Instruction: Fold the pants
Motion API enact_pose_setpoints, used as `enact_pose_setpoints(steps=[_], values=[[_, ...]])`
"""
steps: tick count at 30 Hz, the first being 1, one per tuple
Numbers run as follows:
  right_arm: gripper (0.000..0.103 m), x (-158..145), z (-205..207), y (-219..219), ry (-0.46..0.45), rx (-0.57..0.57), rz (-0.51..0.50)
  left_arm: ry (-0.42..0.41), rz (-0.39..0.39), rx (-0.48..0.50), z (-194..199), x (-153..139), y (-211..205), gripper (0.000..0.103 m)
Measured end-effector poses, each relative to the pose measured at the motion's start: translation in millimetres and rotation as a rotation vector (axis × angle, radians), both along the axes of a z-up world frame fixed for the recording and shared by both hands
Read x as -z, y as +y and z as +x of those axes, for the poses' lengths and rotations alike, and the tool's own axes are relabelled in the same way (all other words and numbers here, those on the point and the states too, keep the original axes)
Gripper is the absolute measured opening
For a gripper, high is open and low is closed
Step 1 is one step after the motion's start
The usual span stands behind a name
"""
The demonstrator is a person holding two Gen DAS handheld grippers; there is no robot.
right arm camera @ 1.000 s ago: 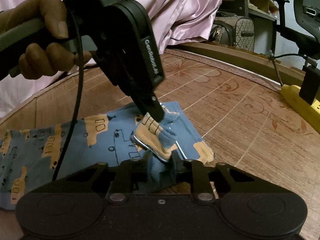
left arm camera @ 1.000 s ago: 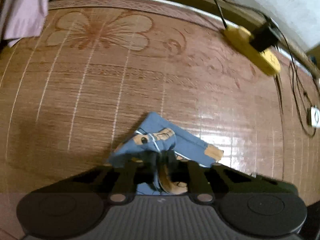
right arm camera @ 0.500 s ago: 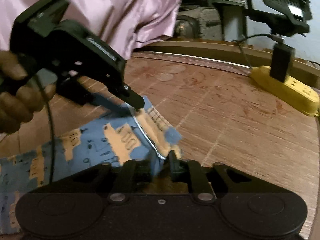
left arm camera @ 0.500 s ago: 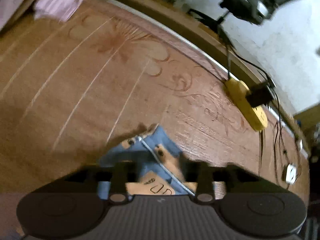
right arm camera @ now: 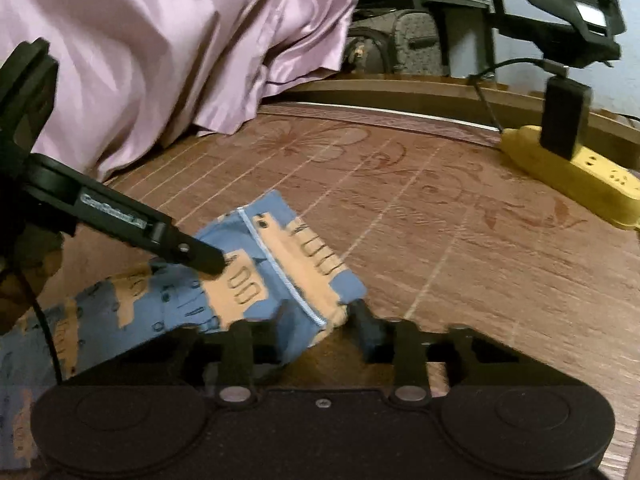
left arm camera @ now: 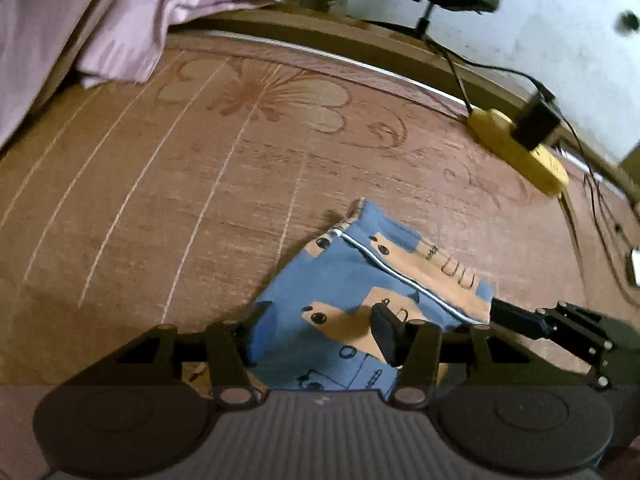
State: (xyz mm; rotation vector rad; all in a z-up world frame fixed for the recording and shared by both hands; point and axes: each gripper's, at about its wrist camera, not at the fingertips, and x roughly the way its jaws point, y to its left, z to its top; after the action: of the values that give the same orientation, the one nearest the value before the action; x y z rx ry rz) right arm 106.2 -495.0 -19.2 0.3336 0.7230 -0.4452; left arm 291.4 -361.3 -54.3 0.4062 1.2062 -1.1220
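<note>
Pants [left arm camera: 362, 292]: blue fabric with tan vehicle print and a white piped seam, lying on the brown woven mat [left arm camera: 168, 208] with a flower pattern. In the right wrist view the pants [right arm camera: 256, 280] run from the near left, where the cloth lies flat, to a folded end at centre that sits slightly raised over the mat.

Left gripper [left arm camera: 316, 330]: fingers spread wide, nothing clamped between them. The cloth lies between and under the two fingers; its right finger pad [left arm camera: 384, 330] rests over a tan patch of the print. In the right wrist view the left gripper [right arm camera: 208, 258] comes in from the left, tip on or just over the cloth; contact cannot be confirmed. A hand [right arm camera: 24, 276] is visible at the left edge behind it.

Right gripper [right arm camera: 320, 330]: fingers apart, not clamped. The folded corner of the pants sits in the gap, close to the left finger; the right finger pad [right arm camera: 370, 330] is just beside the fabric edge. In the left wrist view the right gripper [left arm camera: 516, 316] enters from the right, tip at the corner of the cloth.

Far right on the mat: yellow power strip [right arm camera: 572, 172] with a black adapter [right arm camera: 564, 118] plugged in. Far left: pink satin cloth [right arm camera: 168, 48] draped onto the mat.
</note>
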Motion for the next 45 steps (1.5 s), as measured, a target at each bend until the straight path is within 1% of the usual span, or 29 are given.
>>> enact_pose_setpoints(steps=[2,4,6,8,10,13,16,17,20,22,24,27,30,31,32,33,35,36,37,38,42,45], values=[[0.020,0,0,0,-0.010,0.004,0.016,-0.010,-0.001,0.009,-4,0,0,0.062],[0.018,0,-2,-4,-0.030,0.032,0.055,0.008,-0.001,0.001,-3,-1,2,0.063],[0.016,-1,-4,-7,-0.048,0.054,0.079,0.068,-0.013,-0.036,4,-2,6,0.064],[0.015,-4,-4,-3,-0.057,0.051,0.060,0.169,-0.033,-0.087,19,-2,13,0.069],[0.015,-11,-2,10,-0.072,0.009,-0.026,0.290,-0.064,-0.142,36,0,24,0.071],[0.015,-22,3,40,-0.090,-0.113,-0.209,0.413,-0.110,-0.211,60,0,42,0.074],[0.014,-23,8,80,-0.077,-0.293,-0.415,0.481,-0.137,-0.257,75,1,61,0.076],[0.014,-20,10,97,-0.061,-0.377,-0.474,0.497,-0.140,-0.265,79,1,66,0.076],[0.014,-4,15,130,0.009,-0.560,-0.561,0.542,-0.138,-0.277,84,4,80,0.080],[0.014,5,17,144,0.055,-0.634,-0.594,0.552,-0.132,-0.272,82,7,86,0.082],[0.014,11,19,151,0.084,-0.670,-0.618,0.561,-0.118,-0.272,80,11,88,0.083],[0.014,9,18,148,0.089,-0.673,-0.620,0.570,-0.095,-0.273,78,17,89,0.083],[0.015,9,17,146,0.093,-0.676,-0.620,0.581,-0.093,-0.280,78,20,87,0.084],[0.017,9,17,146,0.094,-0.679,-0.621,0.585,-0.097,-0.284,79,20,86,0.085],[0.022,10,14,150,0.094,-0.679,-0.618,0.584,-0.101,-0.284,79,20,83,0.085],[0.025,10,13,150,0.095,-0.679,-0.609,0.581,-0.104,-0.281,78,19,80,0.085],[0.036,8,12,149,0.087,-0.673,-0.579,0.567,-0.105,-0.264,76,17,73,0.086],[0.039,7,11,147,0.076,-0.661,-0.566,0.562,-0.105,-0.254,75,15,70,0.086],[0.045,6,11,145,0.069,-0.649,-0.557,0.555,-0.105,-0.245,74,15,66,0.086],[0.049,5,11,144,0.062,-0.639,-0.544,0.546,-0.101,-0.241,73,14,66,0.086],[0.050,5,14,137,0.056,-0.607,-0.469,0.515,-0.060,-0.253,71,17,59,0.086],[0.051,6,17,138,0.051,-0.597,-0.456,0.496,-0.030,-0.265,69,21,56,0.082]])
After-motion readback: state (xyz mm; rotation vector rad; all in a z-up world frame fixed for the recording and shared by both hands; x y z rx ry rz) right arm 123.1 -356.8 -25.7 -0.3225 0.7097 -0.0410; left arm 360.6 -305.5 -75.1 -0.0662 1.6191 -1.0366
